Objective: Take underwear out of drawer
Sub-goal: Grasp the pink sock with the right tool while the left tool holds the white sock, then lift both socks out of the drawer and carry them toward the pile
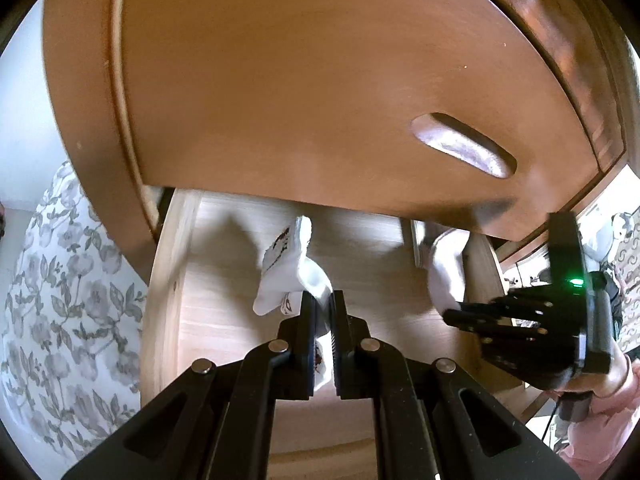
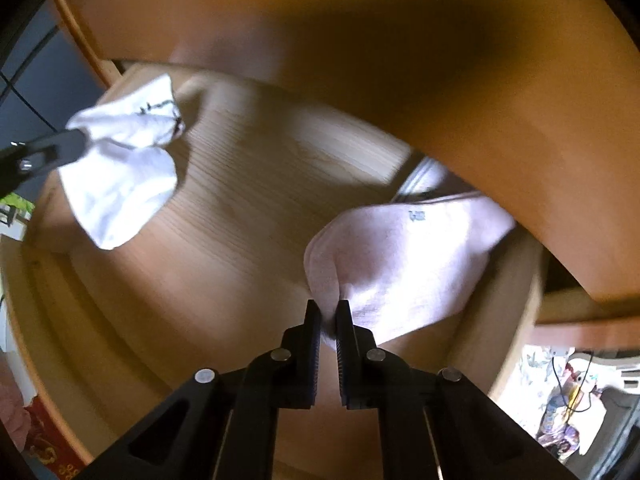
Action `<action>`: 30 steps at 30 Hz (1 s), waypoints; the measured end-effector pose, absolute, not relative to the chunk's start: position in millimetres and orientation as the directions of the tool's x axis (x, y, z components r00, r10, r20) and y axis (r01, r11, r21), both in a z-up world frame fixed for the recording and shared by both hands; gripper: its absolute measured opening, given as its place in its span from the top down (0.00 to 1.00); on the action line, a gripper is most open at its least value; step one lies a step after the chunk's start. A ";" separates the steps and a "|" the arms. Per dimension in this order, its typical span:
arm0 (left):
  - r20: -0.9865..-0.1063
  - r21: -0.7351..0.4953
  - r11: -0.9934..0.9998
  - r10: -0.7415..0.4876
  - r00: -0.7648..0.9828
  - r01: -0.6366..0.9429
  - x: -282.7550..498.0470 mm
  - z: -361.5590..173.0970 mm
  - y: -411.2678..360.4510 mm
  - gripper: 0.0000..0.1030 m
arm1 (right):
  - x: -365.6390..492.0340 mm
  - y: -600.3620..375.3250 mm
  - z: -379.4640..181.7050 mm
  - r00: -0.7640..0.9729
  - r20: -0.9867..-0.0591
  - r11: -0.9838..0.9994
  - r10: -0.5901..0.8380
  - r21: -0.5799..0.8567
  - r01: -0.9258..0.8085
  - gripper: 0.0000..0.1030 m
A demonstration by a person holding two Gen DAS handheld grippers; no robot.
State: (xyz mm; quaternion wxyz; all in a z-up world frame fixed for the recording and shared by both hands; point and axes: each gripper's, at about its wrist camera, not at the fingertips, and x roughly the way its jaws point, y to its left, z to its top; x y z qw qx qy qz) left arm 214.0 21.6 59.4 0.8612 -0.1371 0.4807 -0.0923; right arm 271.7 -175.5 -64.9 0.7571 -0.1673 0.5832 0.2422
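Observation:
The open drawer [image 1: 224, 304] has a pale wood floor under the darker cabinet front. My left gripper [image 1: 323, 300] is shut on a white piece of underwear [image 1: 288, 272] with a dark print, lifted above the drawer floor. In the right wrist view the same white underwear [image 2: 124, 160] hangs from the left gripper's fingers [image 2: 60, 148] at the left. My right gripper [image 2: 329, 312] is shut on a pale pink piece of underwear [image 2: 404, 264] at the drawer's right side. The left wrist view shows the right gripper [image 1: 456, 316] at the right, with the pink underwear [image 1: 444, 272] just beyond it.
An upper drawer front [image 1: 320, 92] with a recessed handle [image 1: 464, 146] overhangs the open drawer. Floral fabric [image 1: 60, 300] lies to the left of the cabinet. A person's pink sleeve [image 1: 608, 420] shows at the lower right. Cluttered items [image 2: 568, 396] sit beyond the drawer's right wall.

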 end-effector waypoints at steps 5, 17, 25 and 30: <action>-0.798 -0.341 0.940 -0.298 0.524 0.015 202.7 61.8 23.7 0.94 | 250.7 -199.0 -43.5 0.251 -0.921 0.845 0.297 0.131 -0.519 0.93; -0.783 -0.380 0.925 -0.332 0.526 0.018 170.7 74.7 19.6 0.94 | 186.8 -249.9 2.3 0.375 -0.758 0.836 0.533 0.403 -0.374 0.93; -0.754 -0.387 0.921 -0.343 0.559 0.043 146.4 101.3 17.8 0.94 | 167.8 -266.1 37.2 0.471 -0.654 0.805 0.593 0.456 -0.380 0.93; -0.718 -0.389 0.919 -0.350 0.602 0.070 121.5 127.3 17.0 0.94 | 143.1 -274.4 75.0 0.539 -0.582 0.793 0.609 0.455 -0.405 0.93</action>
